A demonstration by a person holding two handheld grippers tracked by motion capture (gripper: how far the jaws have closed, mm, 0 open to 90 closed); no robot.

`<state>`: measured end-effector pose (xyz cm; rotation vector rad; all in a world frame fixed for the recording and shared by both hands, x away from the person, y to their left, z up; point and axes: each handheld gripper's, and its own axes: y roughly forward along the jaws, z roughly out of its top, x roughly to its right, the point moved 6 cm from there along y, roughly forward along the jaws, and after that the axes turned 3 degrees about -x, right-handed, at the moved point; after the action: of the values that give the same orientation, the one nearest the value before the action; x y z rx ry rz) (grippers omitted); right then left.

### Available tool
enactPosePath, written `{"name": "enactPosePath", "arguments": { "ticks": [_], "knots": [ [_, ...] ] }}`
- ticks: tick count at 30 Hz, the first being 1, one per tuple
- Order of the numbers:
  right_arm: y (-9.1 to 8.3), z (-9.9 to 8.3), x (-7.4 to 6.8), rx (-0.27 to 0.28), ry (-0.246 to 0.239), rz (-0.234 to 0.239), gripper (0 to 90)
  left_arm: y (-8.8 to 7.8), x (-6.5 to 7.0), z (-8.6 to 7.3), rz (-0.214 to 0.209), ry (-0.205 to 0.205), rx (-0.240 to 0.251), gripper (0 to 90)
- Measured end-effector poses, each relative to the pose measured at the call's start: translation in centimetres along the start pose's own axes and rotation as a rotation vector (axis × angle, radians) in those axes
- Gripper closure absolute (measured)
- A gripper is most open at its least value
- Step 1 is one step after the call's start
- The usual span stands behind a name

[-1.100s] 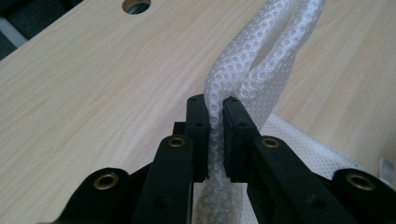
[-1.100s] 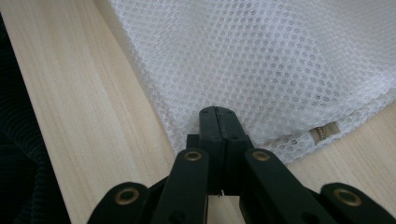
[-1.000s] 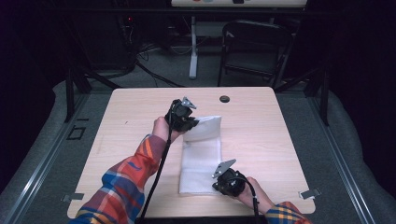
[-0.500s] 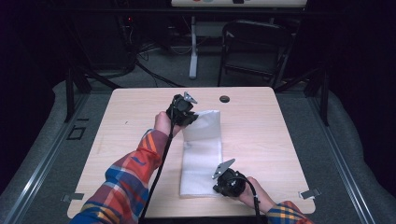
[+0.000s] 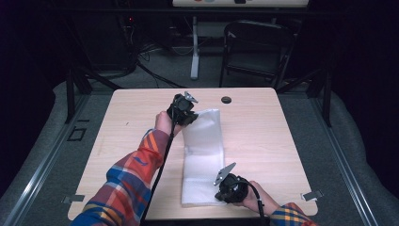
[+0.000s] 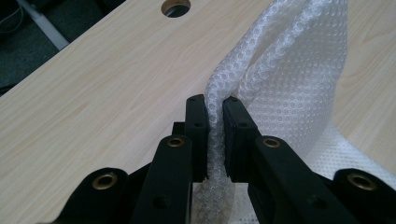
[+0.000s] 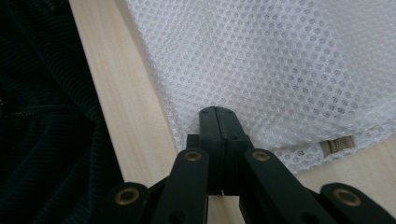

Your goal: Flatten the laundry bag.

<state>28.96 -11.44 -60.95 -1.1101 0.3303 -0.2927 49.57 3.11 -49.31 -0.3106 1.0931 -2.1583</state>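
Observation:
A white mesh bag (image 5: pixel 204 150) lies lengthwise on the wooden table (image 5: pixel 263 136), with a small zipper pull (image 7: pixel 336 147) at its near edge. At the bag's far end my left gripper (image 5: pixel 190 115) is shut on a raised fold of mesh (image 6: pixel 289 79), and the netting runs up between its pads (image 6: pixel 214 105). My right gripper (image 5: pixel 220 193) sits at the table's near edge. Its jaws (image 7: pixel 217 114) are pressed together on the near corner of the mesh (image 7: pixel 261 60), which puckers around the tips.
A round cable hole (image 5: pixel 226 100) (image 6: pixel 175 6) sits near the table's far edge, just right of the left gripper. A black chair (image 5: pixel 256 47) and cables stand on the floor beyond. Dark trousers (image 7: pixel 42 116) lie past the near table edge.
The left gripper has carried its fold of mesh toward the far edge, so the bag has unfolded and now lies longer. The right gripper has stayed put.

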Motion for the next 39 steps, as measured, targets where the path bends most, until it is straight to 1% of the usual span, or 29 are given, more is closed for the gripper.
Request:
{"name": "enactPosePath", "arguments": {
  "ticks": [1, 2, 4, 5, 6, 9, 10, 11, 12, 14, 15, 17, 18, 19, 20, 21, 22, 24, 25, 26, 27, 28, 29, 30, 32, 34, 36, 37, 39],
  "knots": [
    [0.0, 0.0, -0.1, -0.004, -0.002, 0.002, 90.0, 0.1, -0.1, 0.0, 0.003, -0.003, 0.003, 81.7],
    [0.0, -0.1, -0.1, -0.014, -0.001, 0.021, 90.0, 0.3, -0.3, -0.1, 0.008, -0.009, 0.002, 81.3],
    [-0.1, -0.1, -0.2, -0.015, 0.006, 0.029, 90.0, 0.5, -0.4, -0.1, 0.014, -0.013, 0.004, 81.1],
    [0.0, -0.1, -0.2, -0.011, 0.012, 0.038, 90.0, 0.7, -0.5, -0.1, 0.021, -0.021, 0.009, 80.9],
    [0.1, 0.0, -0.3, 0.011, 0.028, 0.050, 90.0, 0.9, -0.6, -0.1, 0.028, -0.028, 0.010, 80.7],
    [0.1, 0.0, -0.3, 0.008, 0.021, 0.043, 90.0, 1.3, -1.0, 0.0, 0.038, -0.042, 0.017, 78.1],
    [0.0, 0.0, -0.2, -0.007, 0.014, 0.031, 90.0, 1.4, -1.1, 0.1, 0.052, -0.051, 0.026, 74.1],
    [0.0, 0.0, -0.1, -0.015, 0.002, 0.024, 90.0, 1.3, -1.5, 0.4, 0.069, -0.081, 0.055, 56.3],
    [0.0, 0.0, -0.1, -0.015, 0.002, 0.024, 90.0, 1.3, -1.5, 0.4, 0.069, -0.081, 0.055, 50.4],
    [-0.1, 0.0, -0.1, -0.022, 0.016, 0.026, 90.0, 1.0, -1.7, 0.7, 0.093, -0.093, 0.071, 37.5],
    [-0.1, 0.0, -0.1, -0.022, 0.016, 0.026, 90.0, 0.9, -1.8, 0.8, 0.094, -0.094, 0.072, 37.5],
    [0.0, 0.0, -0.2, -0.016, 0.018, 0.026, 90.0, 0.6, -1.8, 0.8, 0.092, -0.087, 0.074, 29.7],
    [0.0, 0.1, -0.2, -0.014, 0.021, 0.025, 90.0, 0.5, -1.7, 0.7, 0.078, -0.084, 0.068, 26.4],
    [-0.1, 0.2, -0.1, -0.006, 0.023, 0.012, 88.0, 0.4, -1.6, 0.7, 0.068, -0.089, 0.068, 21.5],
    [-0.1, 0.2, -0.1, -0.006, 0.023, 0.012, 88.0, 0.3, -1.5, 0.5, 0.051, -0.089, 0.058, 21.5],
    [-0.5, 0.3, 0.0, -0.008, 0.009, -0.009, 77.4, 0.3, -1.4, 0.4, 0.036, -0.092, 0.058, 17.7],
    [-0.7, 0.5, 0.0, 0.010, 0.020, -0.011, 73.3, 0.2, -1.0, -0.1, 0.016, -0.083, 0.041, 17.6],
    [-1.1, 0.8, 0.3, 0.046, 0.046, -0.029, 56.8, 0.2, -0.8, -0.3, 0.006, -0.082, 0.038, 15.6],
    [-1.1, 0.8, 0.3, 0.046, 0.046, -0.029, 56.8, 0.2, -0.6, -0.6, -0.004, -0.079, 0.033, 15.6],
    [-1.7, 0.8, 0.9, 0.062, 0.053, -0.058, 42.9, 0.2, -0.4, -0.8, -0.014, -0.077, 0.030, 15.2],
    [-1.7, 0.8, 0.9, 0.062, 0.053, -0.058, 42.9, 0.2, -0.2, -1.1, -0.024, -0.076, 0.028, 15.2],
    [-1.9, 0.8, 1.1, 0.060, 0.056, -0.068, 34.5, 0.2, 0.0, -1.4, -0.031, -0.072, 0.022, 15.1],
    [-2.1, 0.7, 1.3, 0.060, 0.073, -0.076, 27.8, 0.1, 0.3, -1.7, -0.033, -0.069, 0.018, 14.8],
    [-2.2, 0.6, 1.7, 0.066, 0.105, -0.089, 20.9, -0.1, 0.8, -2.3, -0.050, -0.061, 0.010, 14.4],
    [-2.4, 0.4, 2.0, 0.073, 0.123, -0.111, 15.3, -0.2, 1.1, -2.6, -0.056, -0.057, 0.008, 13.5],
    [-2.6, 0.4, 2.2, 0.077, 0.124, -0.117, 15.2, -0.4, 1.7, -3.2, -0.066, -0.047, 0.006, 13.4],
    [-3.0, 0.4, 2.6, 0.097, 0.145, -0.139, 11.7, -0.6, 2.4, -3.9, -0.073, -0.034, -0.002, 12.8],
    [-3.1, 0.4, 2.8, 0.105, 0.159, -0.144, 10.8, -0.9, 3.0, -4.5, -0.086, -0.023, -0.008, 12.0],
    [-3.3, 0.4, 2.9, 0.101, 0.165, -0.151, 9.8, -1.0, 3.3, -4.8, -0.086, -0.022, -0.008, 11.5]
  ]
}}
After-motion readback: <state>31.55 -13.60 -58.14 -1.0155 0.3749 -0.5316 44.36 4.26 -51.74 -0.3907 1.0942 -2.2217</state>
